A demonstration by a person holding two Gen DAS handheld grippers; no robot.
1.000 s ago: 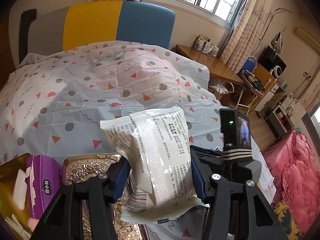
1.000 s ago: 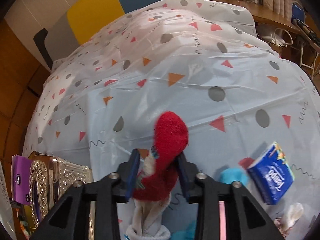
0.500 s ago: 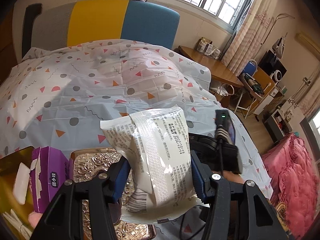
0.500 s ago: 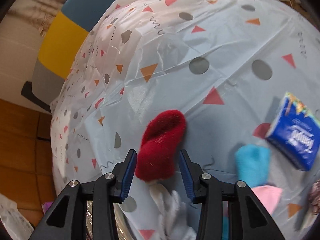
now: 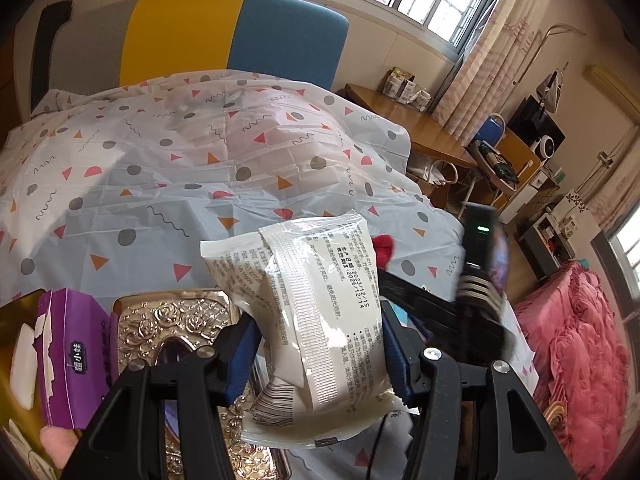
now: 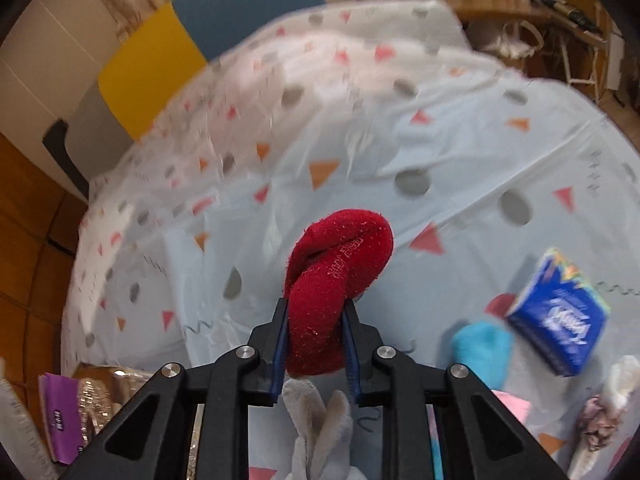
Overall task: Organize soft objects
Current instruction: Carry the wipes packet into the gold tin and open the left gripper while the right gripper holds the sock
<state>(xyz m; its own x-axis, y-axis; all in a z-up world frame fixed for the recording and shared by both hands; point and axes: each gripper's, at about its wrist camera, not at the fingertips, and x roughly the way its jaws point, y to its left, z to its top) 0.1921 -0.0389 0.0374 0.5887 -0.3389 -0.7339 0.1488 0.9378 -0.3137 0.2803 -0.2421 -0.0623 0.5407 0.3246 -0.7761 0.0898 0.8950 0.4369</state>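
Note:
A white plastic snack packet stands upright between the blue pads of my left gripper, which is shut on its middle, above the silver tray. In the right wrist view a fuzzy red sock with a white cuff sticks up between the pads of my right gripper. Its jaws are closing tight on the sock, pressing both sides. The sock's toe hangs over the patterned bed cover. The left wrist view shows the red sock peeking out behind the packet.
A purple tissue box sits left of the embossed tray. To the right of the right gripper lie a blue tissue pack, a turquoise sock, a pink cloth and a crumpled fabric piece. A wooden desk stands beyond the bed.
The right gripper opened around the red sock as it lay on the cover, then shut on it again and raised it. The left gripper kept its hold on the packet.

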